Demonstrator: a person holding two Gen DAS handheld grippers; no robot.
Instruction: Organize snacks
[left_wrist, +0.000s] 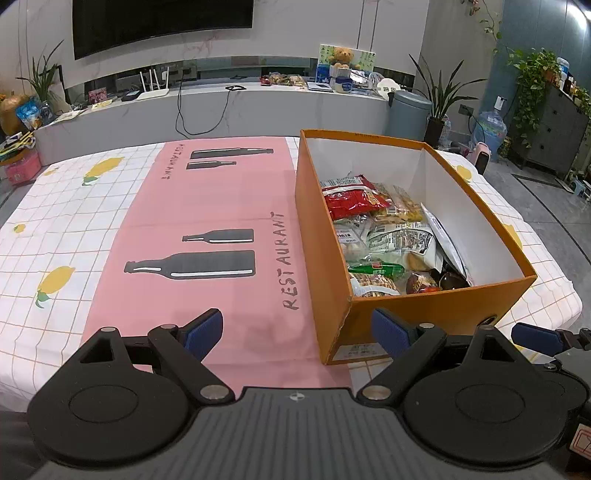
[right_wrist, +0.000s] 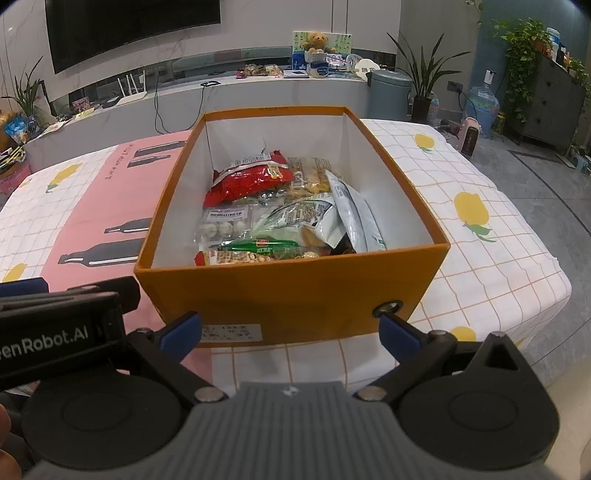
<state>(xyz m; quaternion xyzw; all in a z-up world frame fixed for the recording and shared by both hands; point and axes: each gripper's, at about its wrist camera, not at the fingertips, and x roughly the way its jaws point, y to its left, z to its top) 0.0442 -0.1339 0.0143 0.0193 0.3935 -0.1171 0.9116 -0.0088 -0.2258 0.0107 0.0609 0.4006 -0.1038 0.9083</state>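
While both tongs hover low at the near edge of the surface, things stand thus:

Left tongs (left_wrist: 297, 328): spread wide, empty, over the pink mat (left_wrist: 207, 236).
Pink mat writing: "RESTAURANT" runs along its right side, beside dark bottle silhouettes lying sideways.
Surface (left_wrist: 55, 229): white checked cloth with yellow lemons under mat and box.
Orange box (right_wrist: 295, 291): open-topped, just right of the mat; long axis runs away from the cameras; a white label on its near end is too small to read.
Snacks (right_wrist: 280, 214): piled inside the box toward its left wall; the red bag (right_wrist: 247, 181) lies farthest back, the green packet (right_wrist: 262, 245) crosswise near the front.
Right tongs (right_wrist: 290, 328): spread, empty, facing the box's near end.
Readable branding: "enRobot.AI" on the black housing in the right view.
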